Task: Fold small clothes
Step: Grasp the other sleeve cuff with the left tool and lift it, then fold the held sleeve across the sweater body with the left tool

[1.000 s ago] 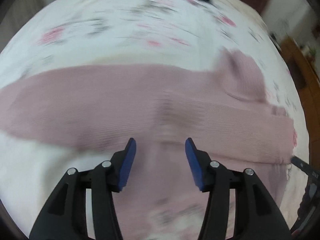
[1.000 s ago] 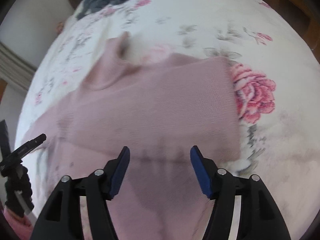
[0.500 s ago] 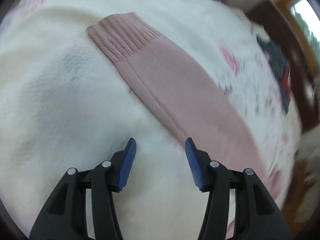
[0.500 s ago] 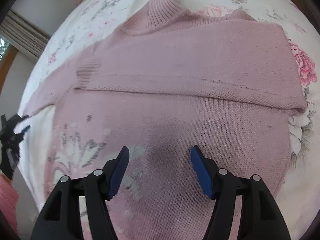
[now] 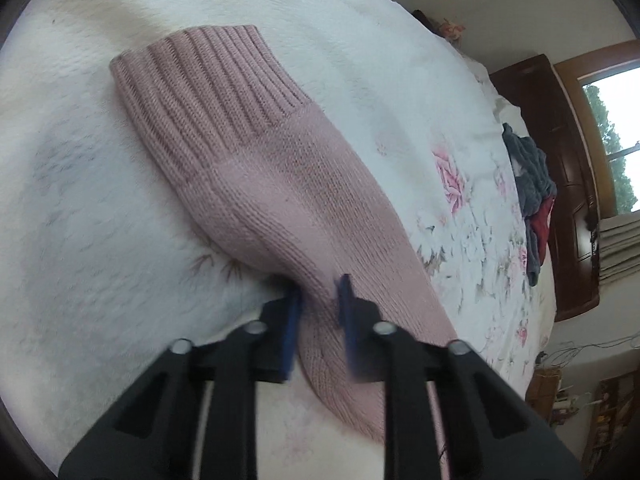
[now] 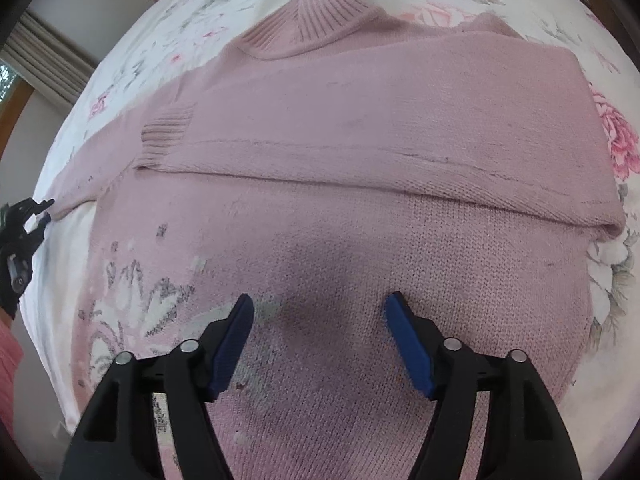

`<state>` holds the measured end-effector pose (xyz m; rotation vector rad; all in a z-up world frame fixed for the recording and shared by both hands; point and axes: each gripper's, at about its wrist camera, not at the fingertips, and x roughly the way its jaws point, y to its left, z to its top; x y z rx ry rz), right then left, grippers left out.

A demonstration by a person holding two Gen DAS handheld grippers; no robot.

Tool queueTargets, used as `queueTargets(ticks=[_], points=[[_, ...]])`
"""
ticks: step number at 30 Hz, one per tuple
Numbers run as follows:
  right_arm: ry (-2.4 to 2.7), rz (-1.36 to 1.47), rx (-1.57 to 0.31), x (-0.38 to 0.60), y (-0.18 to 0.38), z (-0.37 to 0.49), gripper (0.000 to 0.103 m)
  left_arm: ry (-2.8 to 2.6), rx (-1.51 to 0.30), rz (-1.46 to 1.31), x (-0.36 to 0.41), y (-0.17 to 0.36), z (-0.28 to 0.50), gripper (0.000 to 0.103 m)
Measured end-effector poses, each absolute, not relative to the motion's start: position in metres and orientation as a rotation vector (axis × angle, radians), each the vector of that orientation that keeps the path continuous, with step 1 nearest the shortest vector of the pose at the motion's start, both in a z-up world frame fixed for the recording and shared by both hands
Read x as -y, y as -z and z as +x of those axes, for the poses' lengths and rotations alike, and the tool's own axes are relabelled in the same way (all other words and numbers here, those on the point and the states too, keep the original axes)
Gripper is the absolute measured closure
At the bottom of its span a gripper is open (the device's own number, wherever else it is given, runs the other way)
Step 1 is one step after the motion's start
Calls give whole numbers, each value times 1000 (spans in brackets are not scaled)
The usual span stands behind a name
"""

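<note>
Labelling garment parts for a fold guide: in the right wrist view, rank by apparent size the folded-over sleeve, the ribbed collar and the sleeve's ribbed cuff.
1. Folded-over sleeve
2. Ribbed collar
3. Ribbed cuff

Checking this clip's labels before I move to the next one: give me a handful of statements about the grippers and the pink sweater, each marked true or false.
1. The left gripper is shut on the sweater's sleeve. True.
2. The right gripper is clamped on the sweater's collar. False: it is open above the body of the sweater, and the collar lies at the far end.
3. One sleeve is already folded across the chest, its cuff lying on the sweater. True.
4. The sweater lies on a bare wooden table. False: it lies on a bed cover with a flower print.
5. A pile of dark and red clothes lies farther off on the bed. True.
</note>
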<state>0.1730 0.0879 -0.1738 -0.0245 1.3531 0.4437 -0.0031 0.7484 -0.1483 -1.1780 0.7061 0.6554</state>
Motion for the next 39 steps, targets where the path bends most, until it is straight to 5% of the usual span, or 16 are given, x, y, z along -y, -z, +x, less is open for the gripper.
queueTargets(ticks=[22,39], points=[[-430,83,-1308,-50,150,168,31,-320,-678,-860,-600,47,75,96],[-401,128,-1289,-17,152,167,31,-59,-782,-818,-426,77,156,96]])
